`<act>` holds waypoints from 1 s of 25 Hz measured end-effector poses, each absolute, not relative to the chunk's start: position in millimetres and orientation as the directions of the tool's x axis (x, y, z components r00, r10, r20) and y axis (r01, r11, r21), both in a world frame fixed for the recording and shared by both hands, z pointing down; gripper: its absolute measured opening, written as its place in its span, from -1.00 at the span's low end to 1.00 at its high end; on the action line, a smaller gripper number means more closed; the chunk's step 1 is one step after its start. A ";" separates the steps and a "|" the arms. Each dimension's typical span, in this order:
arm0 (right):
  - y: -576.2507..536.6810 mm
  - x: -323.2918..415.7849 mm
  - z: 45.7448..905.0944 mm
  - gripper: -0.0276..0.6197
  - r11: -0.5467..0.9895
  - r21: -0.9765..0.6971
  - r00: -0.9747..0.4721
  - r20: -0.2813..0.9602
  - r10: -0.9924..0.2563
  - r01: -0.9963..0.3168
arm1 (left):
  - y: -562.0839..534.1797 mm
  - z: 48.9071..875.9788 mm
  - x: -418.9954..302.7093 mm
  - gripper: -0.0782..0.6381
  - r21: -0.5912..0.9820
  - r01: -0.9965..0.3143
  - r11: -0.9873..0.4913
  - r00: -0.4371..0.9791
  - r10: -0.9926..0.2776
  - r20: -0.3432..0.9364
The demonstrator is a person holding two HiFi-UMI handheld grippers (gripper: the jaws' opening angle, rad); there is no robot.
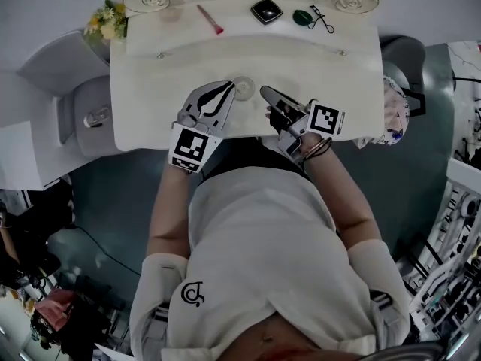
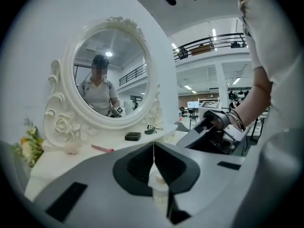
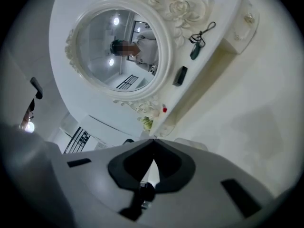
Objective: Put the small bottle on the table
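Note:
A small clear bottle (image 1: 243,89) stands upright on the white dressing table (image 1: 150,89), between my two grippers. My left gripper (image 1: 231,89) lies just left of it, jaws shut, tips close against the bottle; I cannot tell whether they touch. In the left gripper view the bottle (image 2: 160,184) shows through the gap below the closed tips of the left gripper (image 2: 153,146). My right gripper (image 1: 263,91) rests a little to the bottle's right, shut and empty. In its own view the right gripper (image 3: 153,148) has its jaws together over bare tabletop.
On the raised back shelf lie a pink brush (image 1: 210,19), a black compact (image 1: 266,10) and a green item (image 1: 302,17). Yellow flowers (image 1: 107,21) stand at the shelf's left end. An oval mirror (image 2: 111,75) rises behind. The table's front edge runs right under both grippers.

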State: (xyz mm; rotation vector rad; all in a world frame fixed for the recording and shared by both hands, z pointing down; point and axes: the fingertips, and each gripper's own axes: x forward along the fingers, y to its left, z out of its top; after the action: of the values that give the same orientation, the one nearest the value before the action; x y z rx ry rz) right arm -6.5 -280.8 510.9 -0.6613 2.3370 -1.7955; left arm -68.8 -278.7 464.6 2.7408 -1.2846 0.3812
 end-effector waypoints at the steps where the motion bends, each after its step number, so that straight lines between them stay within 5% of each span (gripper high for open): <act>1: -277.0 -6.9 502.6 -0.90 0.219 -0.937 -0.893 0.162 -0.419 -0.273 | -275.4 456.5 -72.0 -0.74 -0.035 -0.775 -0.631 0.604 -0.756 0.251; 13: -249.5 8.5 405.4 -0.90 0.659 -0.496 -0.797 0.123 -0.591 -0.566 | -232.8 370.4 -90.5 -0.74 -0.156 -0.818 -0.553 0.542 -0.833 0.110; 21: -248.5 31.1 356.4 -0.90 0.677 -0.071 -0.681 0.055 -0.730 -0.732 | -227.2 349.4 -104.7 -0.74 -0.122 -0.868 -0.482 0.472 -0.875 0.103; 25: -248.6 40.7 347.0 -0.90 0.665 -0.020 -0.665 0.021 -0.746 -0.746 | -224.9 340.7 -99.3 -0.74 -0.139 -0.861 -0.489 0.480 -0.872 0.096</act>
State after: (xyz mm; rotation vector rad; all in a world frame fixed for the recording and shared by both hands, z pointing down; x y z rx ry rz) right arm 40.7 -248.6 347.0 -1.2891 2.8762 -0.0419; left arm -99.3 -224.9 340.7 2.7634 -1.6212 0.2473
